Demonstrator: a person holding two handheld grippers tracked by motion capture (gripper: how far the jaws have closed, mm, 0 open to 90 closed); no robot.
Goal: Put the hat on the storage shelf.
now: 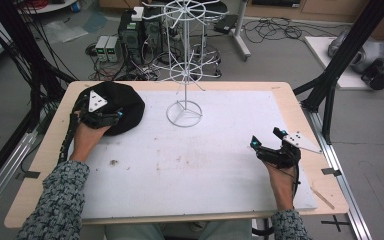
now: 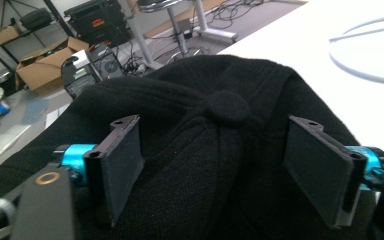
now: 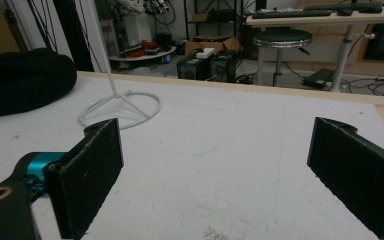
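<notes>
From the high view, a black knit cap [image 1: 122,102] lies at the far left of the white mat [image 1: 205,165], with the left gripper [image 1: 111,119] over its near edge, a white wire rack [image 1: 184,65] standing at the far middle, and the right gripper [image 1: 265,140] resting near the right edge. In the left gripper view its jaws stand wide on either side of the cap's [image 2: 205,165] crown button [image 2: 228,107], not closed on it. In the right gripper view the jaws gape wide over bare mat [image 3: 220,160], with the rack's ring base [image 3: 122,111] and the cap [image 3: 22,80] far left.
</notes>
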